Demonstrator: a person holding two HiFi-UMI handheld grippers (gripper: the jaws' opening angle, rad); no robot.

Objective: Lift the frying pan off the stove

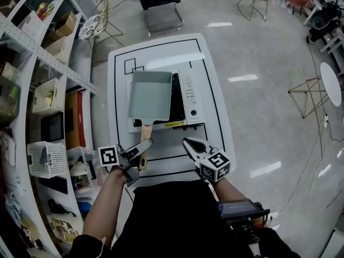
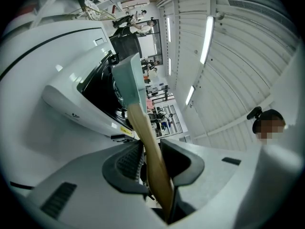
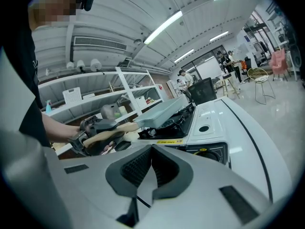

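Observation:
A rectangular grey-green frying pan (image 1: 149, 94) is over the burner of a white portable gas stove (image 1: 189, 98) on the white table (image 1: 217, 106). Its wooden handle (image 1: 145, 136) points toward me. My left gripper (image 1: 144, 147) is shut on that handle near its end. In the left gripper view the handle (image 2: 148, 149) runs between both pads up to the pan (image 2: 128, 80). My right gripper (image 1: 188, 142) hovers to the right of the handle, in front of the stove, shut with nothing in it. From the right gripper view (image 3: 151, 168) the pan (image 3: 164, 109) appears tilted above the burner; contact cannot be judged.
Shelves with bins and boxes (image 1: 45, 95) run along the table's left side. A black chair (image 1: 161, 7) stands beyond the far end. A small round white table (image 1: 330, 82) is off to the right. Black lines mark the tabletop around the stove.

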